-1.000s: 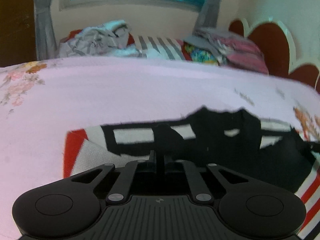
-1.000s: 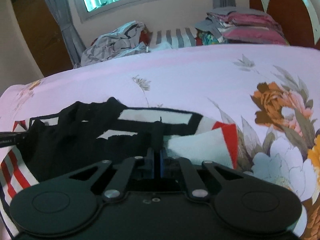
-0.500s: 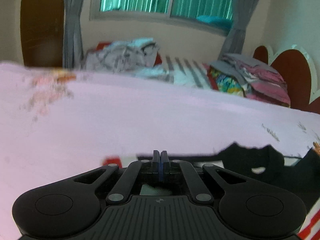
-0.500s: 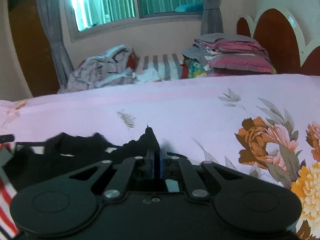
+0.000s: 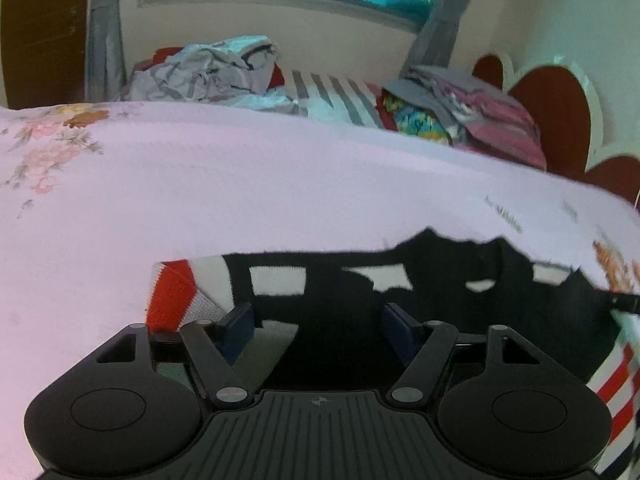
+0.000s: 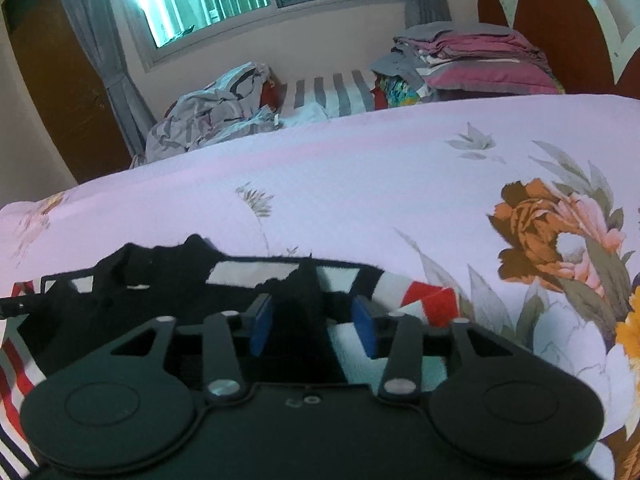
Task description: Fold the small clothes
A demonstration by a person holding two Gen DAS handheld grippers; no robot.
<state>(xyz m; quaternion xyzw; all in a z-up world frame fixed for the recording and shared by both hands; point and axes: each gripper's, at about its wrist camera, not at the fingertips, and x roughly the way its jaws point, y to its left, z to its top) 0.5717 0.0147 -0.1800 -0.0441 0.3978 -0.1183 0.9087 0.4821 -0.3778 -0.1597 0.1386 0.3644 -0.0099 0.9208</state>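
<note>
Left gripper: jaws opening, garment loose between them | right gripper: opening too, black fabric between pads, unpinched | garment flat on bed, far edge laid straight, looks like a fold being released to settle

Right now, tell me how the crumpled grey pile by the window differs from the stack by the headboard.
The crumpled grey pile is loose and rumpled; the pink stack lies in flat folded layers. The pile is grey-white with dark streaks; the stack is mostly pink with grey on top. The pile sits nearer the curtain, the stack against the headboard. Both rest at the far edge of the bed.
</note>
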